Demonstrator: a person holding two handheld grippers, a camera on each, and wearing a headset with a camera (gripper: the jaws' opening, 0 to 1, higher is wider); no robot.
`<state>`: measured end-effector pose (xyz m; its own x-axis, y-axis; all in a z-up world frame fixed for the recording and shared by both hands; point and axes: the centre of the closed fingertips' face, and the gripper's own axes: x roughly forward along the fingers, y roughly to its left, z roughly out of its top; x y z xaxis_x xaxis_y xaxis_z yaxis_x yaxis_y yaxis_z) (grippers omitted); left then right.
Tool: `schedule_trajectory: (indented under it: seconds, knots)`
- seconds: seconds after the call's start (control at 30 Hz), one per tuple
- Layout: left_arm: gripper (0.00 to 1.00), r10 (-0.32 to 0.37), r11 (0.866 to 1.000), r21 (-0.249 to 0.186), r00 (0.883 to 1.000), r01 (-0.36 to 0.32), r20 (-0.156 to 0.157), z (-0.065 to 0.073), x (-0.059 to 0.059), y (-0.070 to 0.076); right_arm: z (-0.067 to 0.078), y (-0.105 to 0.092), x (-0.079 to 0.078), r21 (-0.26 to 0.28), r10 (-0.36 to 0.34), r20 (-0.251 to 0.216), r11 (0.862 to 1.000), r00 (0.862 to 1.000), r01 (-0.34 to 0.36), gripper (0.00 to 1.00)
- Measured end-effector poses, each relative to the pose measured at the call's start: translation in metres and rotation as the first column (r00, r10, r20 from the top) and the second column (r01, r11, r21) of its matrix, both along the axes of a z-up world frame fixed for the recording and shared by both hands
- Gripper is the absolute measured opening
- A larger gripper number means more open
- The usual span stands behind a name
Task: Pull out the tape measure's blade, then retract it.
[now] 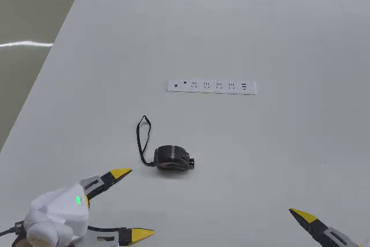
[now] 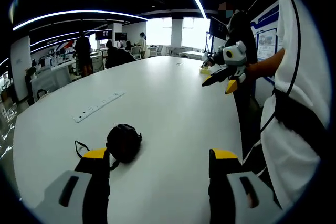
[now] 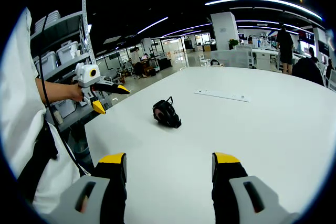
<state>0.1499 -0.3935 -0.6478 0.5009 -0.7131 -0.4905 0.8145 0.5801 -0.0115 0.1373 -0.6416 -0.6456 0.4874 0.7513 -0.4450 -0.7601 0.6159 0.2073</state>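
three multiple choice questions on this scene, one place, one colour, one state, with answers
1. Where is the tape measure relative to the power strip?
A) on top of it
B) on the table, on the person's side of it
C) beyond it
2. What colour are the jaw tips of the left gripper?
A) red
B) yellow
C) blue
3. How is the right gripper?
A) open, empty
B) shut on the tape measure
C) shut on the power strip
Answers: 1 B, the head view shows it nearer than the strip; 2 B, yellow in its own view; 3 A, jaws apart, nothing between.
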Motion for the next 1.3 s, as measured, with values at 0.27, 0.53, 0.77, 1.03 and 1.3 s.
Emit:
schedule_trajectory:
  seconds: [0.27, 0.53, 0.77, 1.03, 1.3]
  knots:
    - [0.75, -0.033, 0.999, 0.026, 0.999, 0.033, 0.003, -0.005, 0.017, -0.001, -0.005, 0.005, 0.004, -0.014, 0.026, -0.005, 1.000, 1.000, -0.026, 0.66]
    - [0.74, -0.050, 0.998, 0.039, 0.999, 0.050, 0.012, -0.009, 0.035, -0.002, -0.006, 0.013, 0.009, -0.013, 0.046, -0.012, 0.999, 0.999, -0.046, 0.65]
    - [0.73, -0.066, 0.996, 0.054, 0.997, 0.064, 0.026, -0.012, 0.055, 0.000, -0.008, 0.018, 0.011, -0.009, 0.057, -0.019, 0.998, 0.998, -0.057, 0.65]
    - [0.71, -0.106, 0.992, 0.075, 0.994, 0.104, 0.020, -0.019, 0.068, 0.002, -0.009, 0.019, 0.011, -0.010, 0.062, -0.030, 0.998, 0.998, -0.062, 0.65]
    - [0.70, -0.137, 0.988, 0.075, 0.990, 0.137, 0.007, -0.018, 0.081, -0.005, -0.011, 0.021, 0.015, -0.009, 0.073, -0.033, 0.997, 0.997, -0.073, 0.65]
